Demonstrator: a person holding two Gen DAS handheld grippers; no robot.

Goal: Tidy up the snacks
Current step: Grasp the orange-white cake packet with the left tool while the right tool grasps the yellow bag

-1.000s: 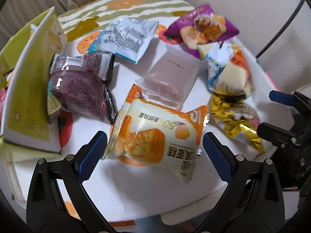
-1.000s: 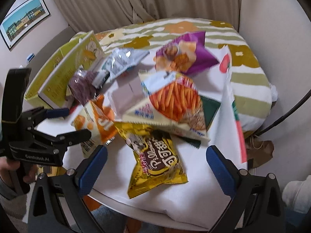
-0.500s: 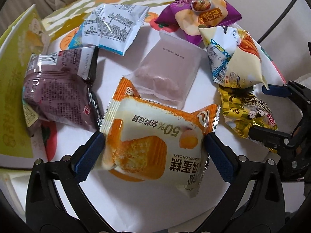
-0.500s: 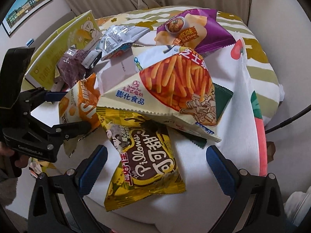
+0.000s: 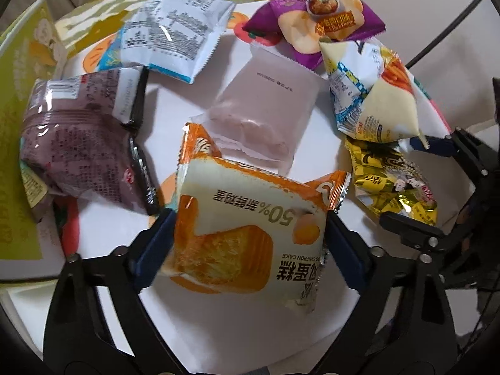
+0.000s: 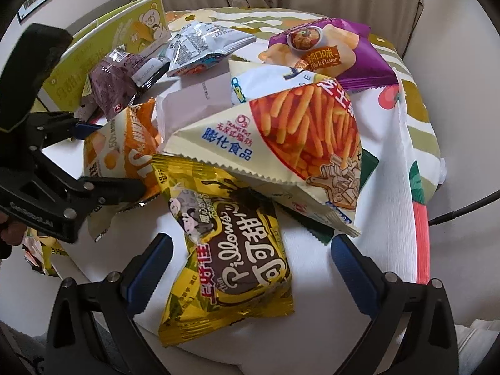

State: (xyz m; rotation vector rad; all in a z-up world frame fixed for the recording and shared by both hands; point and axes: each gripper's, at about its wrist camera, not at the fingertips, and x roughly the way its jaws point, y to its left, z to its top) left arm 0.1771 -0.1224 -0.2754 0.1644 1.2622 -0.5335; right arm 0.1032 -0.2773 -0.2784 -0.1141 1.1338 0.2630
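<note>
Several snack packs lie on a small round table. My left gripper (image 5: pixel 248 243) has its blue pads against both sides of an orange chiffon cake pack (image 5: pixel 247 228), also seen in the right wrist view (image 6: pixel 122 159). My right gripper (image 6: pixel 250 265) is open around a yellow Pillows pack (image 6: pixel 231 256), pads apart from it. A cream fries-picture bag (image 6: pixel 300 143) overlaps the yellow pack's far end. Behind lie a pale pink pack (image 5: pixel 265 112), a purple chips bag (image 5: pixel 318 22), a white-blue pack (image 5: pixel 175 34) and a dark maroon pack (image 5: pixel 81 137).
A yellow-green open box (image 5: pixel 18 118) stands at the table's left edge, its flap raised (image 6: pixel 137 31). The flowered tablecloth (image 6: pixel 406 143) hangs off the right side. A black cable (image 6: pixel 462 209) runs at right. Curtains hang behind the table.
Both grippers moved forward and down toward the table. The left pads closed in from wide open onto the orange cake pack. The right gripper came around the yellow pack, still open.
</note>
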